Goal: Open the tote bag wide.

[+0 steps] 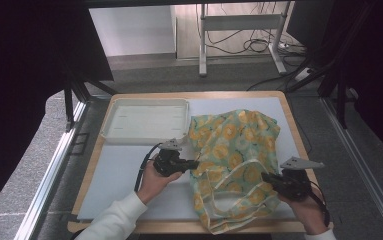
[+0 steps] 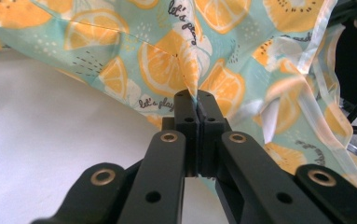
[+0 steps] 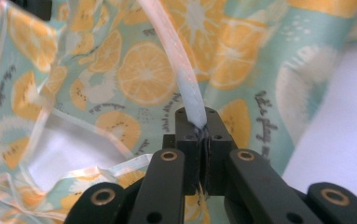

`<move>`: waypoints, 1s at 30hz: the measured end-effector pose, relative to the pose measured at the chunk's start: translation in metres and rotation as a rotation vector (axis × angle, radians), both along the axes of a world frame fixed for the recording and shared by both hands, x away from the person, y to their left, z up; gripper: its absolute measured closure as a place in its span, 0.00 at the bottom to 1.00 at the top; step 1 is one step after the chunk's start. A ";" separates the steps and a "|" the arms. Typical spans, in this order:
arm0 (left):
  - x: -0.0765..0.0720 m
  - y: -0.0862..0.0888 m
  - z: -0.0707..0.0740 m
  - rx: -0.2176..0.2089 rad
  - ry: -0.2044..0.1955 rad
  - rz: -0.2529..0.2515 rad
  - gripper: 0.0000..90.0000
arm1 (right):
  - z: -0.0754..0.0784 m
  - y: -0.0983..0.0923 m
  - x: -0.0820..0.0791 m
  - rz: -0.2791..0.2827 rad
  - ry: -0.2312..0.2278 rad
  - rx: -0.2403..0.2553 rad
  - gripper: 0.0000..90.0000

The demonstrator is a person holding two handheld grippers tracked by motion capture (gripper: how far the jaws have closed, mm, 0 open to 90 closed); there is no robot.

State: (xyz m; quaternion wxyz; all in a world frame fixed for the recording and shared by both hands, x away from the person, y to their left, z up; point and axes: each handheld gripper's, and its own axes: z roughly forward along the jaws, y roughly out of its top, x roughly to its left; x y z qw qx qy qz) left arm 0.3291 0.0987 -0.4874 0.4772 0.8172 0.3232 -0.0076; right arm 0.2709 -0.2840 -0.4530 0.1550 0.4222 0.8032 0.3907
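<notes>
Grey floor, cables and desk legs fill the top of the high view; below that sits a wooden table [image 1: 95, 165] under a pale mat [image 1: 119, 185]. White tray [image 1: 146, 120] sits upper left on the mat, near the bag's left edge.

Bag [image 1: 234, 150], teal with orange-slice print, lies crumpled right of centre, reaching from mid-frame to the table's lower edge. Its pale strap loops at lower centre.

Left gripper [image 1: 195, 163] sits left of centre at the bag's left edge. Jaws are clamped tight on a pinched fold of the fabric [image 2: 191, 70], seen at centre of the left gripper view, cloth peaking up from the tips.

Right gripper [image 1: 265, 176] sits lower right at the bag's right side. Its jaws are pinched closed on the strap [image 3: 185, 79], which rises from the tips toward top centre of the right gripper view.

Both hands come in from the bottom edge, white sleeve [image 1: 116, 217] at lower left.
</notes>
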 end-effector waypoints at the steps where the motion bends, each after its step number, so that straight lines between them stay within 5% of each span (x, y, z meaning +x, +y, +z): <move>1: -0.001 0.001 0.000 -0.005 0.004 0.004 1.00 | 0.002 -0.004 -0.001 -0.001 -0.004 0.009 0.97; 9: -0.001 0.015 -0.001 -0.019 0.009 0.020 1.00 | 0.015 -0.030 -0.006 -0.030 -0.026 0.040 0.97; 18: -0.002 0.017 -0.002 -0.033 0.019 0.014 1.00 | 0.006 -0.032 -0.001 -0.019 0.007 0.033 0.97; 30: -0.005 0.027 0.021 -0.097 0.002 0.007 1.00 | 0.042 -0.025 -0.002 0.028 -0.121 0.081 0.97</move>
